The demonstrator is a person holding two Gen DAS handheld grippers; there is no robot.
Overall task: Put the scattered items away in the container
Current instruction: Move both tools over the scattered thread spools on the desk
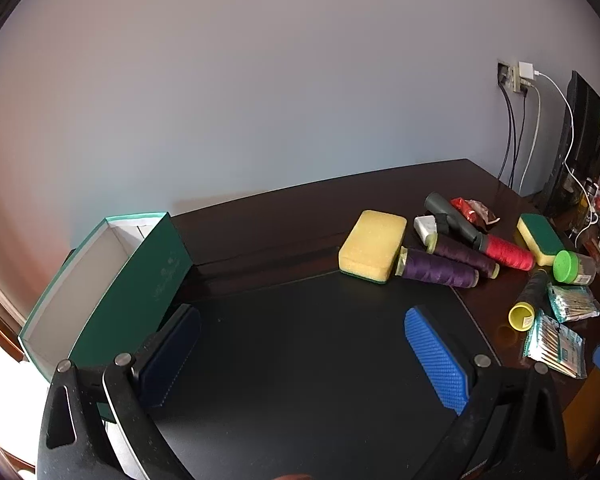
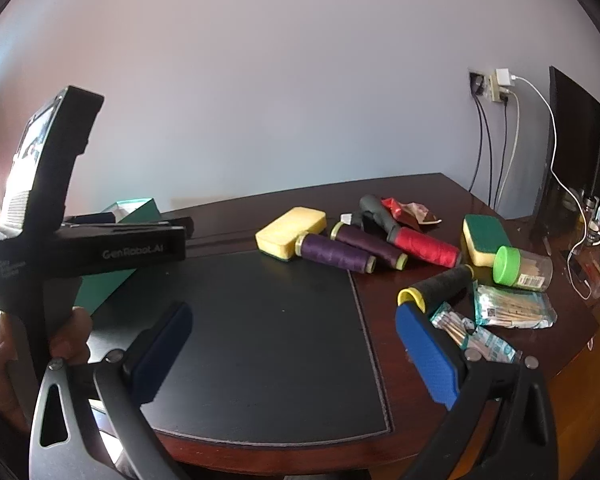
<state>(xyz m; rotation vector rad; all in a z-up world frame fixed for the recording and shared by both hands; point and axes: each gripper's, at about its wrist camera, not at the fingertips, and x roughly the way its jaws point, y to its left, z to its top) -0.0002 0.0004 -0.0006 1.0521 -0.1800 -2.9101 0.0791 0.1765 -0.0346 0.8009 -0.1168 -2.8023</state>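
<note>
An open green box (image 1: 112,280) stands at the desk's left; it also shows behind the left gripper's body in the right wrist view (image 2: 136,210). Scattered at the right lie a yellow sponge (image 1: 374,244) (image 2: 290,230), purple thread spools (image 1: 440,268) (image 2: 336,256), a red spool (image 1: 508,254) (image 2: 426,246), a green-topped sponge (image 1: 540,238) (image 2: 482,238), a green-lidded jar (image 1: 574,268) (image 2: 522,268), a black spool (image 1: 528,300) (image 2: 436,286) and swab packets (image 1: 554,346) (image 2: 512,310). My left gripper (image 1: 300,356) is open and empty above the black mat. My right gripper (image 2: 296,352) is open and empty, its right finger near the packets.
A black mat (image 1: 300,360) (image 2: 268,340) covers the dark wooden desk (image 1: 300,216). A dark tool handle (image 1: 452,218), a red wrapper (image 1: 474,210) and a white block (image 1: 426,226) lie behind the spools. A monitor (image 1: 584,144), cables, mugs and a wall socket stand at the far right.
</note>
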